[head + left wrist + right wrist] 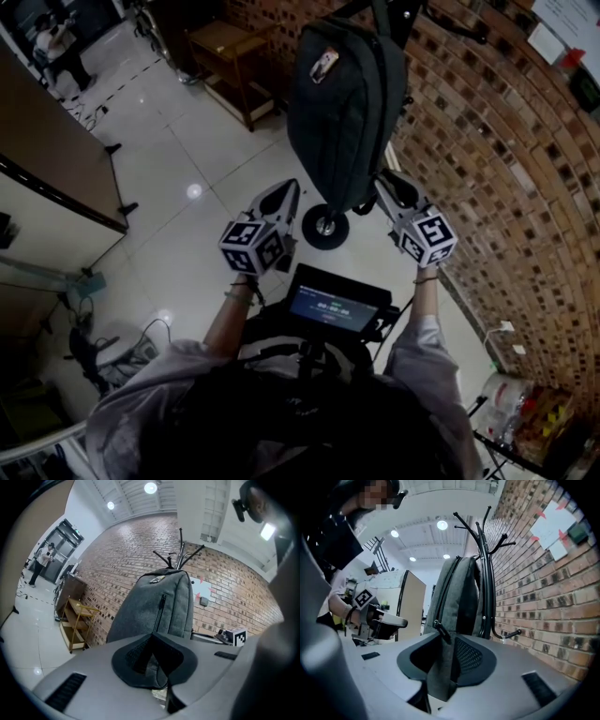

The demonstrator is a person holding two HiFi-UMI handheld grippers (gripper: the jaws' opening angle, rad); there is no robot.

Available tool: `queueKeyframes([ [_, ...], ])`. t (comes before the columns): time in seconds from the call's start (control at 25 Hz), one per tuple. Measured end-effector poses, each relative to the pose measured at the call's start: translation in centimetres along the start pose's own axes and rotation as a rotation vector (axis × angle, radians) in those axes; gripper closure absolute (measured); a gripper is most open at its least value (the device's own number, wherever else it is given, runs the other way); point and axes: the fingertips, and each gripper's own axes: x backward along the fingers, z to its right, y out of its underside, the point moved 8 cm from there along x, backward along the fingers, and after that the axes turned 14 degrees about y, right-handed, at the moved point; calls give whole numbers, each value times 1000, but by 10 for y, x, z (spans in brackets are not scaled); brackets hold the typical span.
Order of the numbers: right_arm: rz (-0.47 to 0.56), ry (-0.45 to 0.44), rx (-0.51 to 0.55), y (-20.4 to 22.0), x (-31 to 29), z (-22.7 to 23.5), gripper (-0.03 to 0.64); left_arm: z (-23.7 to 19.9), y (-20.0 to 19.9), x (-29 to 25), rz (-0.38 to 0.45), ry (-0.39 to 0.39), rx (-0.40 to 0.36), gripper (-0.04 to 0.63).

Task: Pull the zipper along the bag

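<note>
Bag [347, 103] hangs from the top of the coat rack [485, 573], in front of its pole, free below.

Left gripper [152, 660]: jaws clenched on a fold of the bag's lower edge, on the side away from the coat rack.

Right gripper [447, 663]: a strip of bag cloth stands between the jaws, on the side nearer the coat rack, with the zipper pull [440, 631] just above them. The jaws look parted, with a dark gap beside the cloth. I read this as released, though the angle is poor.

Handling, my judgement:
- Soft woven cloth. It folds and bunches and will not hold its shape.
- The bag looks light and part empty, so it will swing on the coat rack if I pull one side only.
- The zipper pull is small, stiff and probably slick. I should pinch it flat across its tab, not take the cloth beside it.
- The left grip should keep the cloth taut below the coat rack so the slider runs without snagging.
</note>
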Motion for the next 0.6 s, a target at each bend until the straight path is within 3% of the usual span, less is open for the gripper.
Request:
queueKeyframes([
  [0.08,-26,-103,-9,-4,-1,6,476,-2,0,2,-2,-7,0,588],
  [0.2,-51,-197,27,-11,-7,10,476,-6,-1,3,-5,-21,-2,588],
  [0.36,-58,-224,70,-12,-11,11,477,-7,-2,1,-8,-36,-4,588],
  [0.6,-23,-197,93,-11,-8,7,494,-7,0,-4,-8,-49,-3,588],
])
